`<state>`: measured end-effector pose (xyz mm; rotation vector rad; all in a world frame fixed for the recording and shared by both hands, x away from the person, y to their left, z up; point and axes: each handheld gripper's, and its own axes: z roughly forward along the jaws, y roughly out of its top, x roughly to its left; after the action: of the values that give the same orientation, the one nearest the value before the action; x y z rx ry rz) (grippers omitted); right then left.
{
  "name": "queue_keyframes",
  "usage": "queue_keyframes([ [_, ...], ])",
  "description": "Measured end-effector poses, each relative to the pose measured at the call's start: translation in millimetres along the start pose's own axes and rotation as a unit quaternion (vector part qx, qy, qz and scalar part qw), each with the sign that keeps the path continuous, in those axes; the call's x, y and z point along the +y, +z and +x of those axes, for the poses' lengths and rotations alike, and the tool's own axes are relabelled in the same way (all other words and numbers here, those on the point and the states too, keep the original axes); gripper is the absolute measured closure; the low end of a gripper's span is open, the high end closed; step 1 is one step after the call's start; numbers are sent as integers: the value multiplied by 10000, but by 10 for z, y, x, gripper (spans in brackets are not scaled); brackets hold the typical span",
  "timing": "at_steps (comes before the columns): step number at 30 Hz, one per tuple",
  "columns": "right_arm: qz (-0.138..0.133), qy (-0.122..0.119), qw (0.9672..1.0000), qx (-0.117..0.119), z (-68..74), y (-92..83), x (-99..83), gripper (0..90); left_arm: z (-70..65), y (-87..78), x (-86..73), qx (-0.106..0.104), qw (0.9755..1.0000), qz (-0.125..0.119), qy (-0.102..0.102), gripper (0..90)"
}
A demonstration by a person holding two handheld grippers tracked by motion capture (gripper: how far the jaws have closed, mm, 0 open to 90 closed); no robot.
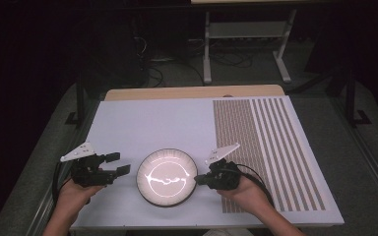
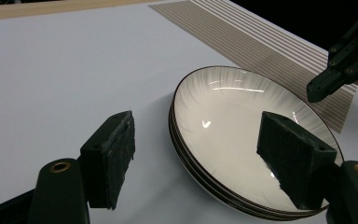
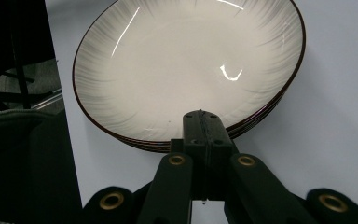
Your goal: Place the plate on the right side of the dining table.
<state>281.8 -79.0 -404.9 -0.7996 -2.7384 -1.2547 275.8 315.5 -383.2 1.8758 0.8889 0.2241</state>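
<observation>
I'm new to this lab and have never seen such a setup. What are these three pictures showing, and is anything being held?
A person sits at a table with a hand-held, two-jaw gripper in each hand. The high view looks down from above the person's side. Each of the other two pictures comes from a camera riding on one gripper, looking along its black jaws.

On the white surface lies a stack of shallow plates, white with dark rims; a striped mat covers the table's right part.

The left gripper is open beside the plates, one pad over the table, the other in front of the top plate, gripping nothing. The right gripper is shut at the stack's right rim, jaws pressed together; whether it touches the rim is unclear.
</observation>
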Motion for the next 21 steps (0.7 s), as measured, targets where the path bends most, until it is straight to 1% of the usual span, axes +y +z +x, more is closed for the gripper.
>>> queue_keyframes([
  [4,86,-29,10000,-13,10,26,-1,896,-6,4,4,-26,10000,-3,16,267],
  [10,84,-55,9999,-13,14,36,15,897,-14,0,8,-35,10000,-54,21,267],
  [15,104,-68,9999,-69,31,41,23,898,-17,9,17,-72,10000,-16,-34,270],
  [21,126,-40,9999,-91,34,57,38,898,-17,17,30,-15,9999,44,-114,276],
])
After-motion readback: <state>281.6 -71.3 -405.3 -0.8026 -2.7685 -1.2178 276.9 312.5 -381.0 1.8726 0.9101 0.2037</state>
